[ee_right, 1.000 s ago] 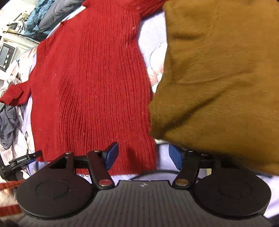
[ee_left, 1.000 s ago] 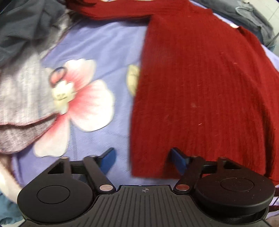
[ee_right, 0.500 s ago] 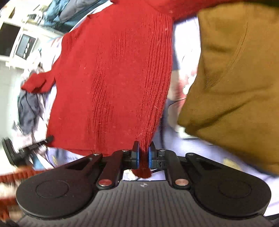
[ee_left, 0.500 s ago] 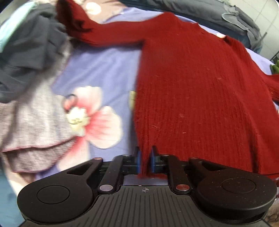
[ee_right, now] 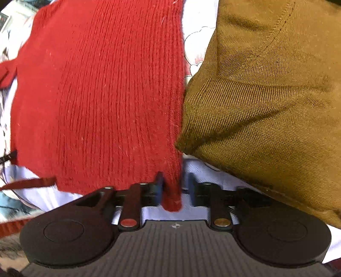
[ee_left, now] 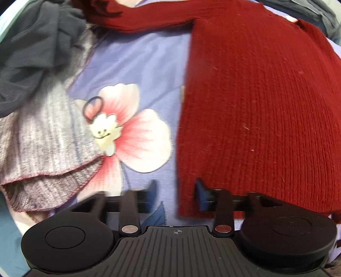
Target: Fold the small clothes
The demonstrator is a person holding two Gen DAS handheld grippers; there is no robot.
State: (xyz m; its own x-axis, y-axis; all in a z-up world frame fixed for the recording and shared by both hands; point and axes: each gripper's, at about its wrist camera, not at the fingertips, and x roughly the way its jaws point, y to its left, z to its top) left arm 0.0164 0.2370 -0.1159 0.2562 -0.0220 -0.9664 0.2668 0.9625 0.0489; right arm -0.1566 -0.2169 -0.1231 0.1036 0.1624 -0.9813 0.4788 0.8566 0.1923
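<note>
A red ribbed sweater lies flat on a floral bedsheet, one sleeve stretched to the far left. My left gripper is open, its jaws astride the sweater's lower left hem corner. In the right wrist view the same sweater fills the left and centre. My right gripper is open, with the lower right hem corner lying loose between its jaws.
A grey knit garment and a dark grey one lie at the left. A folded brown garment lies against the sweater's right edge. More grey clothing is heaped at the far right.
Both grippers were shut on the sweater's hem corners half a second ago and have opened. The hem has settled back on the sheet, closer to the brown garment.
</note>
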